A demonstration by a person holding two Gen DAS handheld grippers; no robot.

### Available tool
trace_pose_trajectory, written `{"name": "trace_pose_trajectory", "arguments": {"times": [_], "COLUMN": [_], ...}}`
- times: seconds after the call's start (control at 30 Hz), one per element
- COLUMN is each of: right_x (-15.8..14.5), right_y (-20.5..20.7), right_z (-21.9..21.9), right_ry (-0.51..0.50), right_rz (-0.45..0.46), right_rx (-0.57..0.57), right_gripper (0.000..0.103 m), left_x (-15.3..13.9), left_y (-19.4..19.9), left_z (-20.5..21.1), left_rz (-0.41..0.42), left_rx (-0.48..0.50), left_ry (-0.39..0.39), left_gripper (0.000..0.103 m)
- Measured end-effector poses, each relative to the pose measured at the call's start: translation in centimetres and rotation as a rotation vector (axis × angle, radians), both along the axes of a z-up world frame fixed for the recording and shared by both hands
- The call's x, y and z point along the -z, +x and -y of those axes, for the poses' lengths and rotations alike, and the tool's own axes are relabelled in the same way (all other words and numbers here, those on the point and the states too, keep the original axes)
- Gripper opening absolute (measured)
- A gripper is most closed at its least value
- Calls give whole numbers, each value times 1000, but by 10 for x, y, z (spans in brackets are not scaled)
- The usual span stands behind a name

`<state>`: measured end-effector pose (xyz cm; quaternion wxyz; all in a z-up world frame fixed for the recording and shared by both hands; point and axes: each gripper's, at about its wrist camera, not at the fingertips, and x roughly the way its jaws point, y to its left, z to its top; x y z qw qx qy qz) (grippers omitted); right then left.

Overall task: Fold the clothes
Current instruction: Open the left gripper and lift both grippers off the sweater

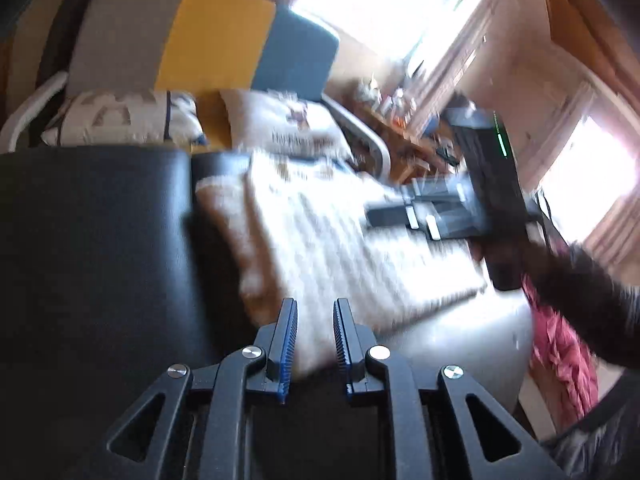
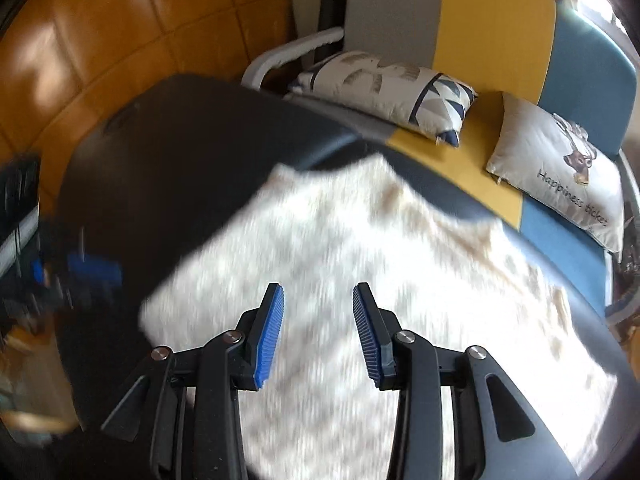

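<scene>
Right wrist: white knit sweater (image 2: 360, 264) lies flat, long axis diagonal.

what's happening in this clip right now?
A person with a handheld gripper in each hand is working on a cream knit garment spread on a dark table, next to a sofa with cushions. The left gripper and right gripper are both open and empty, above the garment. The frames are motion-blurred, so its fold state is unclear.
</scene>
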<state>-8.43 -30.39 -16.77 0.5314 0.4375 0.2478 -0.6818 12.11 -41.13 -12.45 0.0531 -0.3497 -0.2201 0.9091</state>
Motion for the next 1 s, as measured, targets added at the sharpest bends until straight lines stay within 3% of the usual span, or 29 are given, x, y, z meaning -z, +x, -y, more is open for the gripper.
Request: {"name": "trace_pose_trajectory", "arguments": {"times": [0.07,0.13,0.23,0.3,0.37,0.5,0.6,0.67,0.77,0.87,0.9,0.93,1.0], "right_x": [1,1,2,22,26,25,13,-3,-10,4,12,16,20], "right_y": [9,18,32,36,36,29,25,25,22,15,13,13,13], "right_z": [-17,-35,-61,-71,-85,-94,-96,-103,-116,-132,-138,-143,-150], "right_ry": [9,17,30,102,53,29,19,-23,-18,50,76,64,41], "right_rz": [-6,-12,-21,-28,-36,-4,51,26,-11,-13,-10,-18,-35], "right_rx": [-13,-26,-46,-47,-60,-51,-18,1,53,128,152,165,188], "right_gripper": [39,39,39,39,38,37,37,39,39,39,39,39,39], "left_x": [1,8,31,52,53,40,19,10,14,45,51,51,49], "left_y": [-13,-27,-44,-48,-40,-34,-30,-36,-54,-59,-56,-50,-46], "left_z": [-7,-19,-37,-42,-46,-47,-55,-67,-87,-98,-98,-94,-83], "left_rz": [-2,24,126,211,171,167,79,53,96,225,218,177,180], "left_rx": [12,27,29,42,42,18,49,78,123,126,114,88,45], "left_ry": [20,-8,-129,-159,-184,-180,-158,-174,-208,-269,-262,-228,-141], "left_gripper": [18,18,18,17,17,15,15,15,15,15,15,16,16]}}
